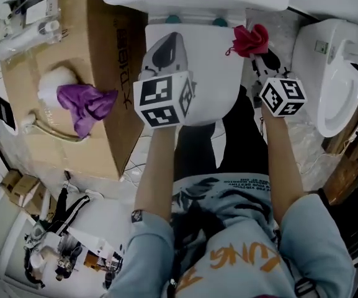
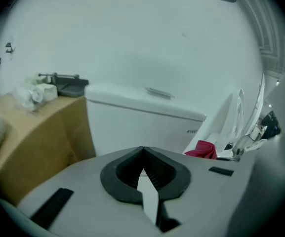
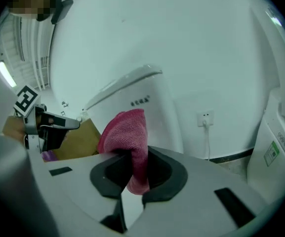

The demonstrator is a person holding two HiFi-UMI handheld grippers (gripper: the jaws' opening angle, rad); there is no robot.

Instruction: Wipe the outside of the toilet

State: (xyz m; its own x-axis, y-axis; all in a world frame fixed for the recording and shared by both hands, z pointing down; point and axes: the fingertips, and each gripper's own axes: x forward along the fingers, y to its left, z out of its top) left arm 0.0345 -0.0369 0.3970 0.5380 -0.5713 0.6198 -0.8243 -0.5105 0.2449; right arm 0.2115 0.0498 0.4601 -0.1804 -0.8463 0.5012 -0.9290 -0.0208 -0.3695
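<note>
We stand over the toilet (image 1: 213, 73), our right gripper (image 1: 254, 48) clenched on a red cloth (image 1: 250, 39) beside the lid's right edge, seemingly poised to wipe the outside. Our left gripper (image 1: 168, 41) hovers above the lid, jaws pressed together on nothing, out of the cloth's way.

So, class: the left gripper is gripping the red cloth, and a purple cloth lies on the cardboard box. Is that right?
No. The right gripper grips the red cloth, as the right gripper view shows; the left gripper is shut on nothing. The purple cloth does lie on the cardboard box.
</note>
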